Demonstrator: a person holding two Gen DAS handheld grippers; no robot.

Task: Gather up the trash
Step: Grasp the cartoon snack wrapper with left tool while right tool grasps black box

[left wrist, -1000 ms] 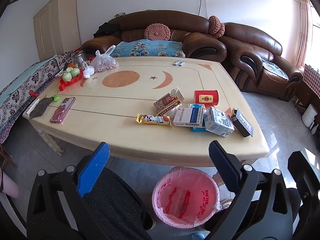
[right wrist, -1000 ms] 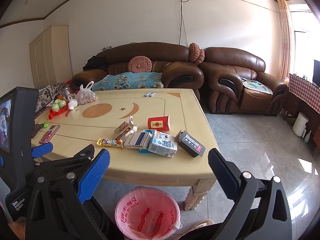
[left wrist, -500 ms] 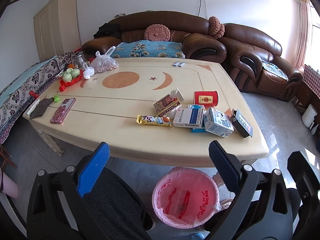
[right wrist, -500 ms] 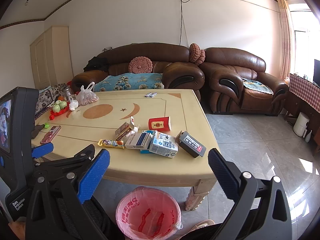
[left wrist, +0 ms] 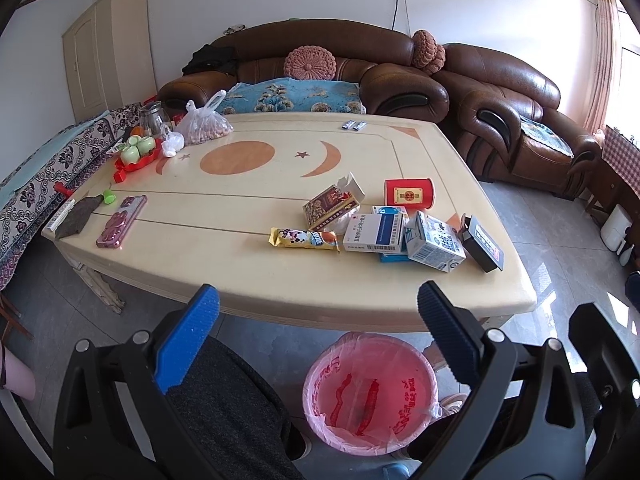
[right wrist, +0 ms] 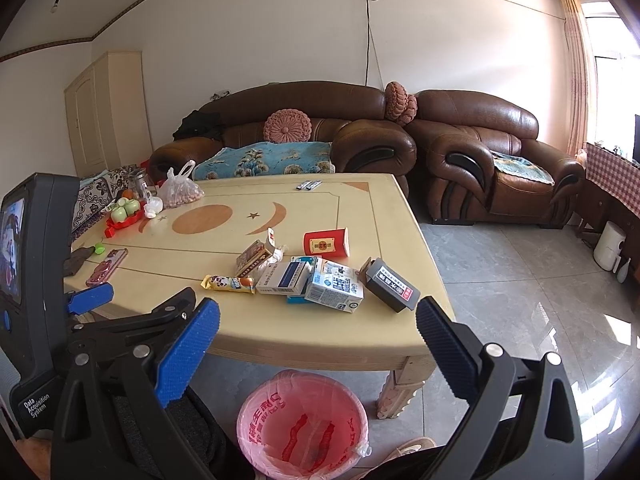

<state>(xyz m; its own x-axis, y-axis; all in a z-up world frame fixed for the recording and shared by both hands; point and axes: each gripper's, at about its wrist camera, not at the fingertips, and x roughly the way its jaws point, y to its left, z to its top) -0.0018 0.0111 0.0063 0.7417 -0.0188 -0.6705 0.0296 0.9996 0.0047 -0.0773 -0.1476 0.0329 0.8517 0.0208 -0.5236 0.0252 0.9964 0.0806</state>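
So far nothing looks collected. Both tongs are hanging over the near edge of the surface (left wrist: 248,296) with their jaws wide apart and nothing between them: the left tongs (left wrist: 318,320) and the right tongs (right wrist: 318,322) are each framing the same heap of litter from slightly different sides.

The bin (left wrist: 368,392), lined with a pink bag, is sitting on the floor directly below and between the jaws in both views. Its inside is showing only the bag's red print, as far as the pictures let me judge, so I am taking it as empty.

The trash is lying ahead of the tongs, well apart from them, bunched toward the right end of the surface: a yellow wrapper (left wrist: 304,239) nearest the left tongs, then a white box (left wrist: 374,232), a milk carton (left wrist: 436,242) touching it, a black box (left wrist: 482,246) farthest right, a red can (left wrist: 409,192) on its side behind them, and an opened brown pack (left wrist: 330,206) behind the wrapper.

Farther left and beyond, a phone (left wrist: 122,221), a red tray (left wrist: 138,158) of green cups and a bag of nuts (left wrist: 204,126) are sitting; these are probably not trash.

Every piece is waiting to be picked up and dropped into the bin, so the task is at its very start.
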